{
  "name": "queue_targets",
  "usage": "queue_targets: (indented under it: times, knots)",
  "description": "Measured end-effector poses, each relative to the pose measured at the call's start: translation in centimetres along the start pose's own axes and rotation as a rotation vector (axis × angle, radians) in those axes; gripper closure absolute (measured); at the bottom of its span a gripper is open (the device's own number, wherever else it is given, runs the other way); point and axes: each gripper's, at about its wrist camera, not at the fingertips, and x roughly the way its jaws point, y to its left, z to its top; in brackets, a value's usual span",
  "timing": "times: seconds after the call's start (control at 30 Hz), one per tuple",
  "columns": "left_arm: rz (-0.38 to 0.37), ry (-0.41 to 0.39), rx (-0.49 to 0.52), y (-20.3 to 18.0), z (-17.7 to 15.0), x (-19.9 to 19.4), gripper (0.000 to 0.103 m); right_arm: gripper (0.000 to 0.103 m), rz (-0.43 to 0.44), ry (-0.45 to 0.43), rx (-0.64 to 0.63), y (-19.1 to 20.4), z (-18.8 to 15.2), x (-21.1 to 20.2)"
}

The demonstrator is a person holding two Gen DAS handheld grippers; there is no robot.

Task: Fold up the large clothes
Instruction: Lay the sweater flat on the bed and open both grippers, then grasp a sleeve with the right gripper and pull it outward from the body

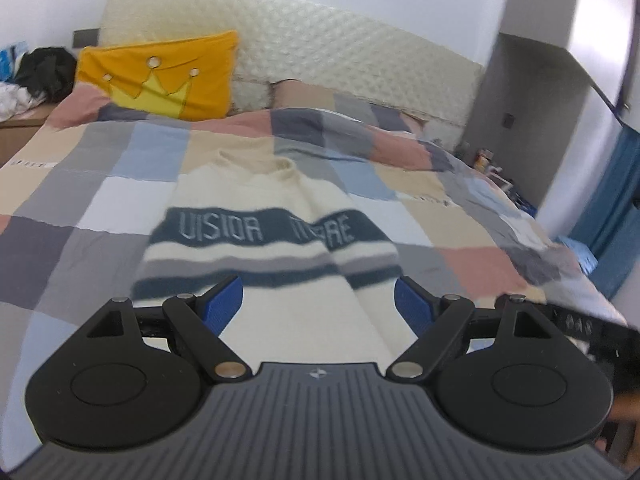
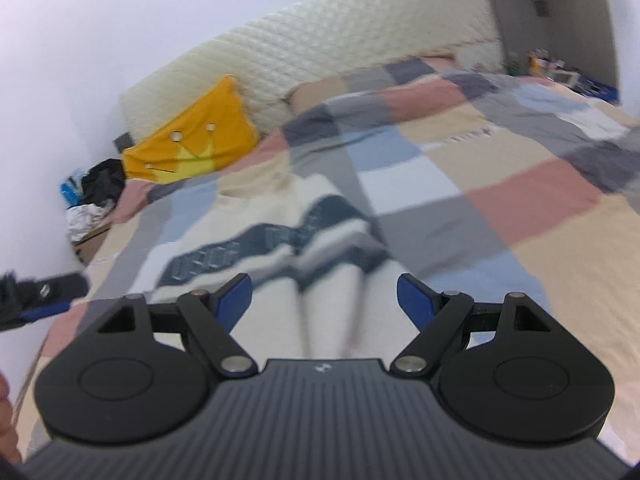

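The left claw (image 1: 318, 300) hangs with its jaws wide and empty, the cream knit sweater with dark teal stripes (image 1: 276, 216) spread ahead of and beneath it on the patchwork-checked bed (image 1: 80, 216). The right claw (image 2: 324, 300) is likewise spread and holds nothing above the sweater's lower part. The sleeves look folded in over the body, so the lengthwise folds seem left.

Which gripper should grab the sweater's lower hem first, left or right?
Probably left. The left gripper is open and frames the middle of the sweater, with its stripes running level. The right gripper, also open, views it skewed, over the folded-in sleeve.
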Motion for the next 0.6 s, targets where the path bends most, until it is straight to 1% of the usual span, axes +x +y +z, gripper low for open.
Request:
queue_targets:
  times: [0.1,0.17,0.2,0.3,0.37,0.4,0.43,0.5,0.6]
  knots:
    - [-0.024,0.01,0.015,-0.9,-2.4,0.7,0.017,0.022,-0.031,0.018,0.049,-2.3,-1.2,0.2]
    - [-0.039,0.027,0.006,-0.9,-3.7,1.9,0.017,0.022,-0.061,0.058,0.123,-4.0,-1.8,1.1]
    - [-0.044,0.043,-0.001,-0.6,-4.4,2.9,0.017,0.022,-0.074,0.07,0.16,-4.6,-2.0,1.4]
    - [-0.038,0.081,-0.02,0.6,-6.0,5.3,0.018,0.022,-0.155,0.096,0.228,-6.0,-2.6,2.6]
    - [-0.032,0.108,-0.034,1.4,-7.0,6.8,0.018,0.022,-0.168,0.122,0.285,-7.0,-3.1,3.5]
    - [-0.027,0.112,-0.031,1.9,-7.1,7.6,0.018,0.022,-0.181,0.134,0.306,-7.4,-3.3,4.1]
    - [-0.023,0.111,-0.026,2.2,-7.3,8.0,0.022,0.022,-0.207,0.139,0.317,-7.7,-3.6,4.4]
    - [-0.019,0.12,-0.012,2.7,-7.3,9.0,0.026,0.022,-0.269,0.133,0.33,-8.3,-3.9,4.8]
    - [-0.021,0.126,-0.021,3.6,-7.4,9.8,0.03,0.022,-0.309,0.123,0.386,-9.5,-4.3,5.3]
